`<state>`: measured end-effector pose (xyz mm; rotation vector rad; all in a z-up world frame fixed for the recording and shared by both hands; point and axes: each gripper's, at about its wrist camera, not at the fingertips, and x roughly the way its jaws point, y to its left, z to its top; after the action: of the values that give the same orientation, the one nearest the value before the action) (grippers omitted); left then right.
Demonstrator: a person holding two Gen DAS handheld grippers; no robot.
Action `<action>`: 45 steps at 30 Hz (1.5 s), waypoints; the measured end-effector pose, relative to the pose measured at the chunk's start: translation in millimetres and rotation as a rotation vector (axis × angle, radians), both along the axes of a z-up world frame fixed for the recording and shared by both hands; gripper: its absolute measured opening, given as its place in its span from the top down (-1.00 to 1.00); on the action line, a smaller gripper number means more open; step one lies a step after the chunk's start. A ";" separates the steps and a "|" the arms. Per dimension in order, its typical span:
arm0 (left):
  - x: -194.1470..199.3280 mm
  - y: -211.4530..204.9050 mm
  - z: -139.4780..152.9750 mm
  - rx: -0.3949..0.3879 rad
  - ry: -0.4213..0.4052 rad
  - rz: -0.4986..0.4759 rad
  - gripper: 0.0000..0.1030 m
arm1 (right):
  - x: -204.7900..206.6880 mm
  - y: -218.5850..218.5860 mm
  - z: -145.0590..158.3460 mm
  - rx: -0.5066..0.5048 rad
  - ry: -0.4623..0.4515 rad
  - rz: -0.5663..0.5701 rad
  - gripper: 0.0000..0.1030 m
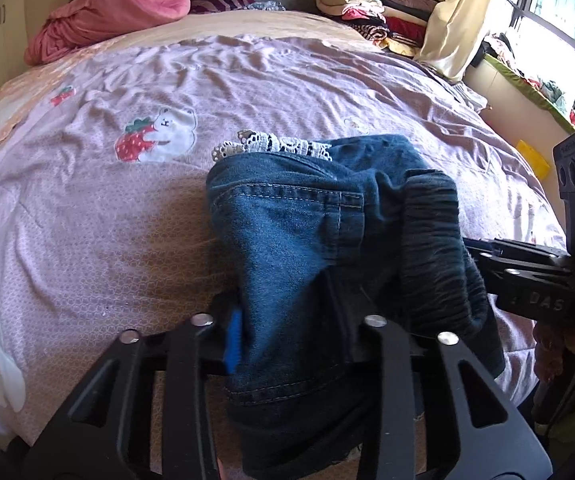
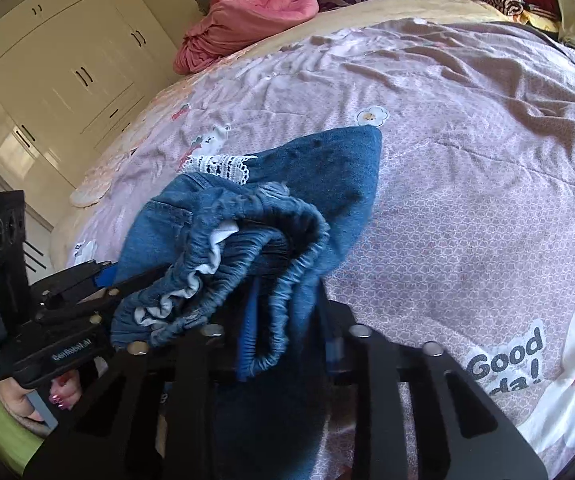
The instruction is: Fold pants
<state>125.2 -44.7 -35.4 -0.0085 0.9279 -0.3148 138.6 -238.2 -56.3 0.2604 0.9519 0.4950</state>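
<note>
Both grippers' jaws, left (image 1: 287, 320) and right (image 2: 287, 320), clamp the pants (image 1: 327, 240).

the pants (image 1: 295, 248) are dark blue denim with white lace trim (image 1: 275, 146). the bedsheet (image 1: 127, 240) is pale purple with strawberry and bear prints; the blanket (image 1: 103, 8) is pink.
</note>
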 end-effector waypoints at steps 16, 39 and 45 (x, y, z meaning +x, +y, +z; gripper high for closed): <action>9.3 4.5 49.2 -0.058 -0.102 0.006 0.75 | 11.5 12.7 50.0 -0.002 -0.115 0.021 0.69; 119.2 18.1 40.4 -0.001 -0.110 0.077 0.74 | 136.5 33.4 45.8 -0.051 -0.089 -0.003 0.70; 123.9 24.0 17.8 0.020 -0.076 0.097 0.73 | 146.1 36.1 24.8 -0.096 -0.050 -0.008 0.70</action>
<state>249.1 -20.7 -17.6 -0.0232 0.8523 -0.2143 284.6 -202.1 -31.5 0.1644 0.9224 0.4451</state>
